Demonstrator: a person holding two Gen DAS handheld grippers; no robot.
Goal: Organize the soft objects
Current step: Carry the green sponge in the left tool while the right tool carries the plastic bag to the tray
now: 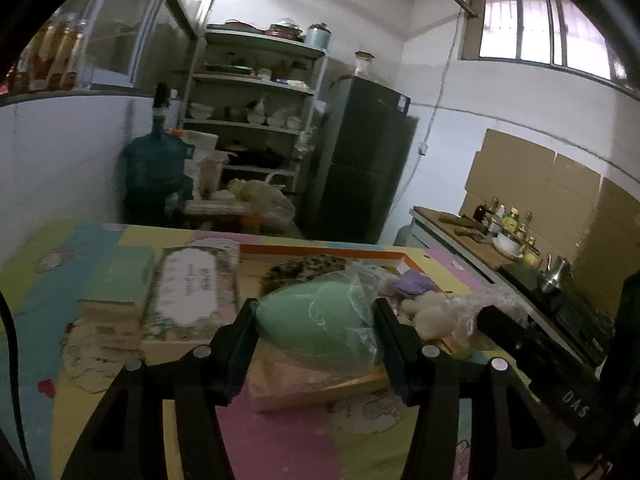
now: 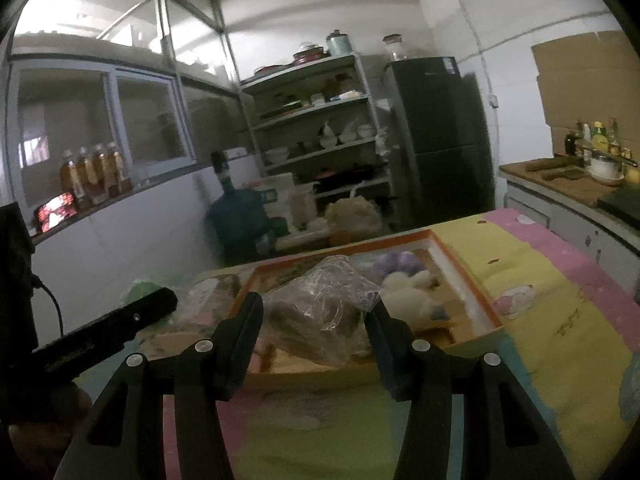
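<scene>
While the left gripper clasps a bagged green sponge, the right gripper grips a brown bagged lump.

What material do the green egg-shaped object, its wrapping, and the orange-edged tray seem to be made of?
The green egg-shaped object looks like soft foam or sponge: matte, smooth, evenly rounded. Its wrapping seems to be thin clear plastic film, since it crinkles and glints. The orange-edged tray looks like cardboard with flat printed walls, though this is not certain.
</scene>
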